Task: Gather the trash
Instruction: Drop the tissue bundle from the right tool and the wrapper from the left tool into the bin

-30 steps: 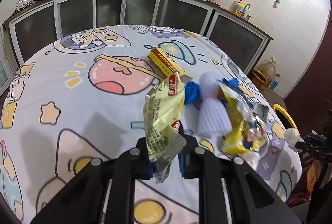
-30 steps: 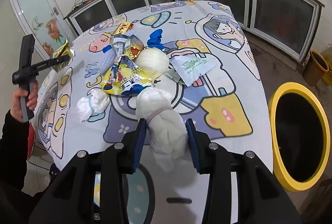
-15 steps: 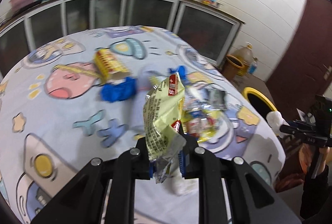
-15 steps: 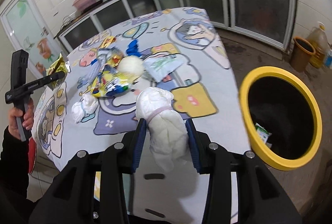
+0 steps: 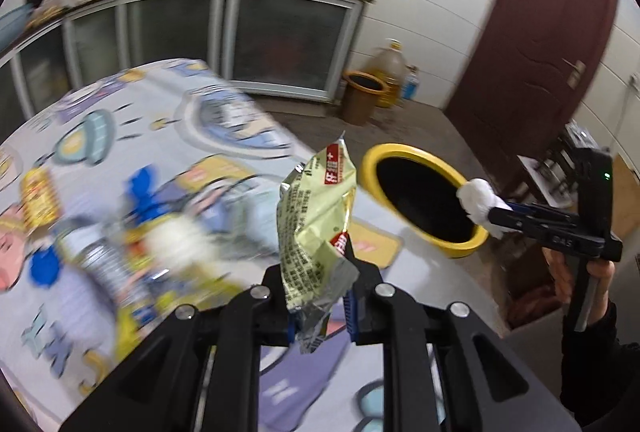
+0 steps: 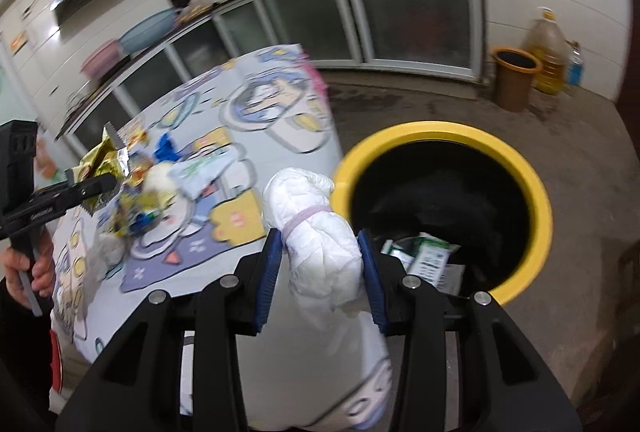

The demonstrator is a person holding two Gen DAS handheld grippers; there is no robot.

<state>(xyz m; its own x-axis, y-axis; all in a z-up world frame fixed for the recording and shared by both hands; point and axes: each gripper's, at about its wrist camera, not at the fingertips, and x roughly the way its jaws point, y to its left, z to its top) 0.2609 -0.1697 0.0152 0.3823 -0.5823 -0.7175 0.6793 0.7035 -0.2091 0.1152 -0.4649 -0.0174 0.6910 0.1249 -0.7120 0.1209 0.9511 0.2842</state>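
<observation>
My left gripper [image 5: 320, 306] is shut on a pale green snack wrapper [image 5: 316, 224] and holds it above the table's right edge. My right gripper [image 6: 320, 272] is shut on a white rolled bundle [image 6: 316, 232] tied with a band, held beside the yellow-rimmed bin [image 6: 536, 192]. In the left wrist view the right gripper [image 5: 492, 210] holds the bundle [image 5: 476, 198] over the bin's rim [image 5: 404, 150]. Several wrappers [image 6: 424, 256] lie inside the bin. More trash [image 5: 132, 232] lies blurred on the cartoon tablecloth [image 5: 168, 120].
A brown bucket [image 6: 514, 76] and an oil jug [image 6: 550, 52] stand on the floor by the glass-door cabinets [image 6: 416, 12]. A dark red door [image 5: 540, 32] is at the right. The left gripper with its wrapper [image 6: 104, 156] shows at the table's far side.
Both grippers have swung right from the table toward the bin, still holding their loads. The bin now fills much of the right wrist view.
</observation>
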